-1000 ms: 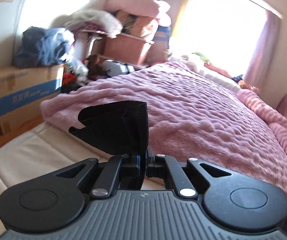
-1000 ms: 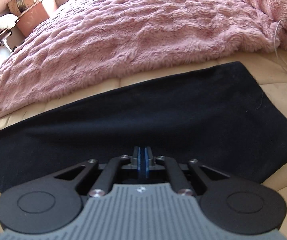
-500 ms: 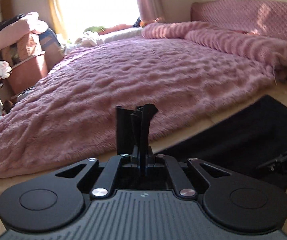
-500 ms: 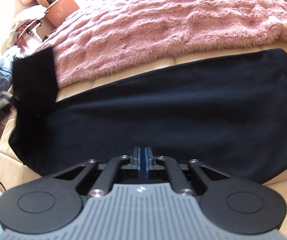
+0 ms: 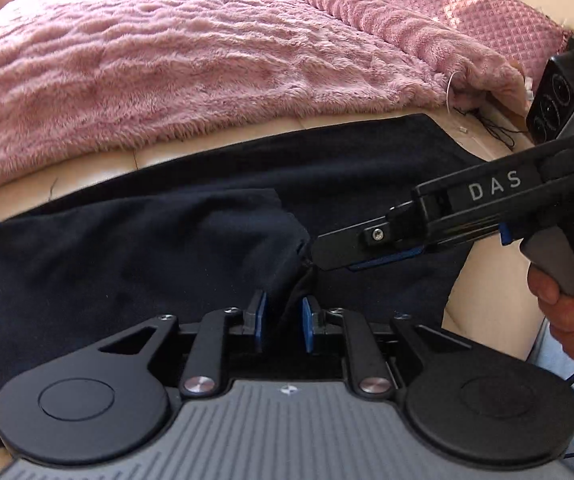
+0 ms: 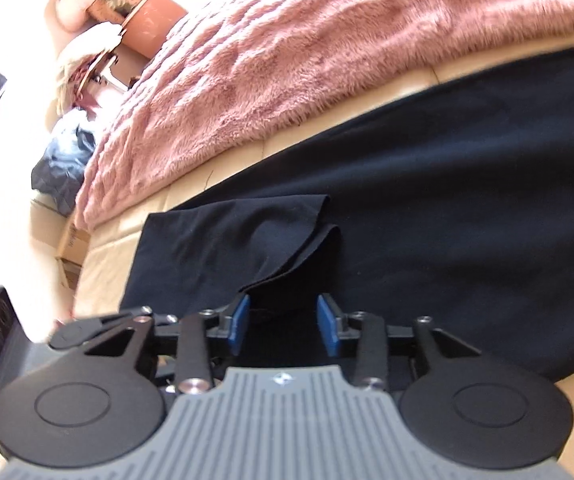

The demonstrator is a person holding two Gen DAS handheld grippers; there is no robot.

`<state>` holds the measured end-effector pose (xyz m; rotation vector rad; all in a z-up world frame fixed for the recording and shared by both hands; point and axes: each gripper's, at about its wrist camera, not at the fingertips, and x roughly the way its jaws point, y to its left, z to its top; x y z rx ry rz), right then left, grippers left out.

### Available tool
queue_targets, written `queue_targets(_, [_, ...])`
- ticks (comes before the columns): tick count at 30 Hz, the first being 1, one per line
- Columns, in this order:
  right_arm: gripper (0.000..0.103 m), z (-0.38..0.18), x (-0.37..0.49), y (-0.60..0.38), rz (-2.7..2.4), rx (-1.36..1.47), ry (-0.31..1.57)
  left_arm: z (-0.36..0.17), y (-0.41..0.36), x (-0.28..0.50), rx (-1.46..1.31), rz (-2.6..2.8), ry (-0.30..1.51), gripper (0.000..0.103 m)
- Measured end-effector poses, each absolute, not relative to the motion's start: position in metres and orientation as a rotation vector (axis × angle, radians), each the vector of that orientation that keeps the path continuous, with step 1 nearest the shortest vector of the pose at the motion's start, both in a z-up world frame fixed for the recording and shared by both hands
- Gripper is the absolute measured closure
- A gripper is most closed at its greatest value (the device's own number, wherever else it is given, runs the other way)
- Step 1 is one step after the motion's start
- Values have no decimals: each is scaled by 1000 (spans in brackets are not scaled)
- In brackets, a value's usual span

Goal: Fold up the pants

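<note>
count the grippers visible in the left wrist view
2. The left gripper sits bottom centre, jaws opening with a fold of the black pants between its pads. The right gripper reaches in from the right, its tip at that same fold.

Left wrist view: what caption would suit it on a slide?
Left gripper, fingers opening around a fold of dark pants beside a pink blanket.

White letters "DAS" stand on the black side of the right tool (image 5: pixel 315 258), seen in the left wrist view. A white label with red marks at that tool's rear edge is cut off and unreadable. The right wrist view shows no readable text.
</note>
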<state>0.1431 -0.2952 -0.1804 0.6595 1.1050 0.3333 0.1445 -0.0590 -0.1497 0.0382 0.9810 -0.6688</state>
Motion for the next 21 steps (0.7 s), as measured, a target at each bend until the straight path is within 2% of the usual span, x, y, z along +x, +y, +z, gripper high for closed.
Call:
queue_targets(2, [58,-187,142,-301,320,769,1132,-151,-53,146,-12,-671,981,86])
queue_targets(5, [50,-198,140,-310,308,952,1154,-148,-52,145,-14,-678,954,99])
queue_targets(7, [42,-203,140,-311,299,1027,1169,-144,-52,146,-22,-665,940,101])
queue_targets(11, [41,-216,141,-306,316,1185,1196,-136,-46,146,-58,-650,920,102])
queue_targets(16, [43,-233,147,-293,320,1392,1200,-126,-45,142,-24,-662,906,103])
queue_targets(20, [55,-221,160,-294,279,1321,1151,-128,-49,137,49,-684,915,103])
queue_targets(21, [62,-216,164,-295,270,1274,1147,-129,-49,135,55,-686,918,103])
